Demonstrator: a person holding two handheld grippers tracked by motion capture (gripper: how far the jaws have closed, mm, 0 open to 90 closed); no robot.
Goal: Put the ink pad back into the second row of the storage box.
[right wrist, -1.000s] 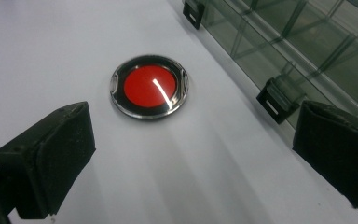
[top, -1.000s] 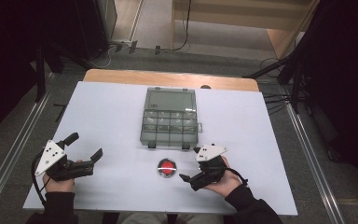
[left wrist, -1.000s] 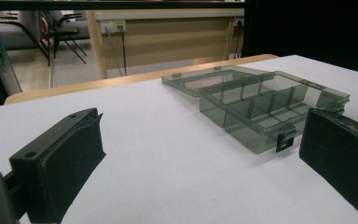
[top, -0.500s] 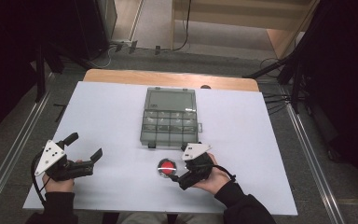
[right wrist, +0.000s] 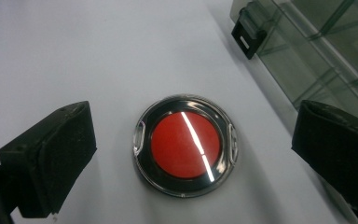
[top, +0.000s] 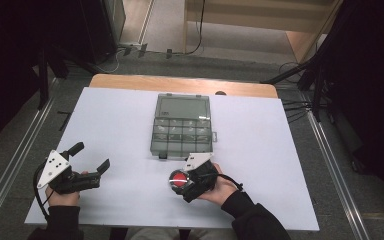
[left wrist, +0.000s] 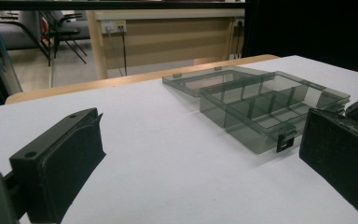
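A round red button (top: pixel 178 180) (right wrist: pixel 185 145) with a black ring and a clear rim lies flat on the white table near the front edge. My right gripper (top: pixel 180 181) (right wrist: pixel 191 154) hovers over it, open, one jaw on each side of the button and apart from it. A grey see-through compartment box (top: pixel 182 125) (left wrist: pixel 261 100) lies open in the middle of the table, lid folded back. My left gripper (top: pixel 91 157) (left wrist: pixel 200 172) rests at the front left, open, nothing between its jaws.
The white table sheet (top: pixel 115 125) covers most of a wooden tabletop (top: pixel 180 85), whose bare edge shows at the back. The box's black latch (right wrist: pixel 246 36) sits close to the button. A wooden desk and chairs stand beyond the table.
My right gripper has moved left from beside the button to right over it, so the button now lies between its jaws. The left gripper has not moved.
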